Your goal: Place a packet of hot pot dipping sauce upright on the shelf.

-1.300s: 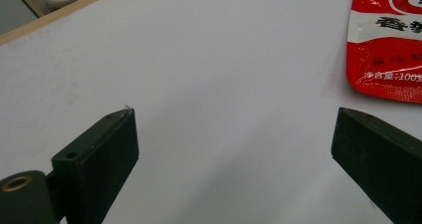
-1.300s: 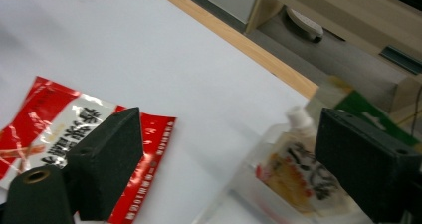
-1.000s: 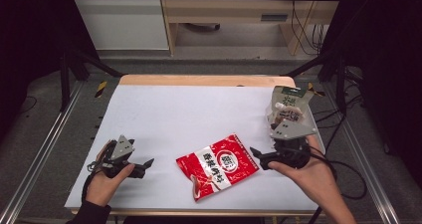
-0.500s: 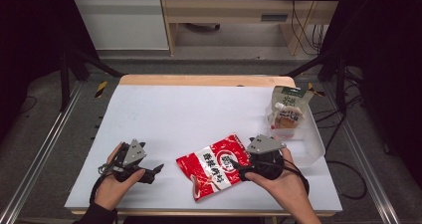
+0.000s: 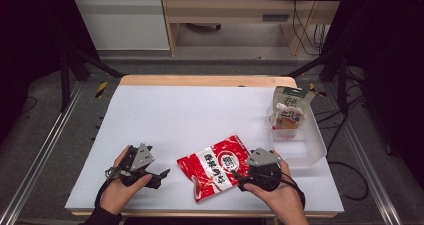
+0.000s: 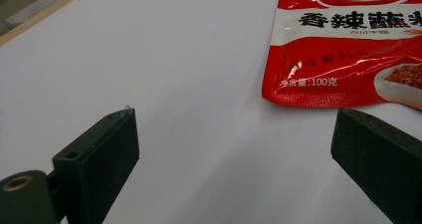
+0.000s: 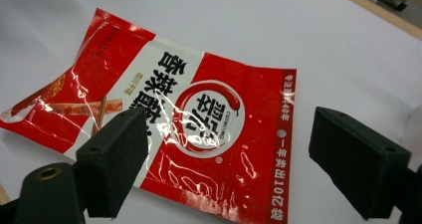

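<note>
A red snack pouch (image 5: 215, 167) with white lettering lies flat near the table's front edge. My right gripper (image 5: 239, 178) is low at its right end, jaws wide apart. In the right gripper view the pouch (image 7: 199, 104) lies under and between the two black jaws of that gripper (image 7: 229, 142), and the pads do not press on it. These jaws have just been closing a little. My left gripper (image 5: 159, 178) rests left of the pouch, pointing at it, open. In the left gripper view, bare table lies between this gripper's (image 6: 234, 134) jaws, and the pouch's (image 6: 348, 45) bottom seam is just beyond them.
A clear plastic bin (image 5: 310, 145) stands at the table's right side with a green and white pouch (image 5: 289, 110) upright in its far end. The white table top (image 5: 200, 110) stretches bare behind the pouch. A wooden edge runs along the back.
My right hand has come down from above the bin to the pouch's right end. My left gripper has slid right, closer to the pouch. The pouch has not moved.
</note>
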`<state>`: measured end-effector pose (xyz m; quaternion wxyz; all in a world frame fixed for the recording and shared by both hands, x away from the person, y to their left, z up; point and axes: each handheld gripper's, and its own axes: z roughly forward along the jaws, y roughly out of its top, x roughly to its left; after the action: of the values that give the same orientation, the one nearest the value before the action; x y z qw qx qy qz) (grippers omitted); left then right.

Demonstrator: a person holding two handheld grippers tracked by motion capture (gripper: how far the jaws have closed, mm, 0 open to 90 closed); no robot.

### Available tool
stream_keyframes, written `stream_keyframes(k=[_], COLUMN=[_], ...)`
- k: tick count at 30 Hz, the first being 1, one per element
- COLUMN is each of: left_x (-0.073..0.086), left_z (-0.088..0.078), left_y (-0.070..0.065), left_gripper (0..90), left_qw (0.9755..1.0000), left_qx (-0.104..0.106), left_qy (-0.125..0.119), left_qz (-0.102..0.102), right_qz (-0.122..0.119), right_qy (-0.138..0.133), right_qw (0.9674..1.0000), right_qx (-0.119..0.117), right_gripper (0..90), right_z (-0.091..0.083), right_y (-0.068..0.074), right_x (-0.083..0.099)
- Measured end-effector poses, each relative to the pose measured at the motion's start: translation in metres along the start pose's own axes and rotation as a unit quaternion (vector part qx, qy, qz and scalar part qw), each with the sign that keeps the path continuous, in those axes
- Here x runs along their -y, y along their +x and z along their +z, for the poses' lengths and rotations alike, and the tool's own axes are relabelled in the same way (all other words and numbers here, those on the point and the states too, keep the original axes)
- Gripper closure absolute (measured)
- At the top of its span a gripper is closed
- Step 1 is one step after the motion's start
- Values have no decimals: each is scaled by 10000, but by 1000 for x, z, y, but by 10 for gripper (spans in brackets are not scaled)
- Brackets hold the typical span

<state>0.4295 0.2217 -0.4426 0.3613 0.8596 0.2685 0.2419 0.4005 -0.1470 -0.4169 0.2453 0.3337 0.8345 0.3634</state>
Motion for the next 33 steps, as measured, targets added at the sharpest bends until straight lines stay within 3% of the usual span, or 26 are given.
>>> stream_keyframes(k=[10,15,18,23,25,29,33], left_x=[-3,-7,-9,-10,-10,-11,-12], left_z=[5,8,9,12,14,15,16], left_y=[-6,-12,-17,-20,-21,-22,-24], left_gripper=[48,49,49,54,56,58,58], left_qw=[10000,9998,9997,9997,9998,9998,9997], left_qx=[46,153,175,164,169,189,219], left_qy=[-62,-58,-124,-21,-68,-8,-6], left_qz=[-6,100,68,153,83,108,126], right_qz=[247,408,524,672,736,834,843], right_qy=[212,362,445,671,765,803,934], right_qw=[9995,9985,9976,9955,9944,9933,9920], right_qx=[-11,-29,-60,-35,-35,-62,-130], right_gripper=[127,118,114,118,118,118,140], right_z=[11,9,10,13,14,15,17], right_y=[4,4,1,-2,-4,-6,-8], right_x=[23,36,42,49,51,54,56])
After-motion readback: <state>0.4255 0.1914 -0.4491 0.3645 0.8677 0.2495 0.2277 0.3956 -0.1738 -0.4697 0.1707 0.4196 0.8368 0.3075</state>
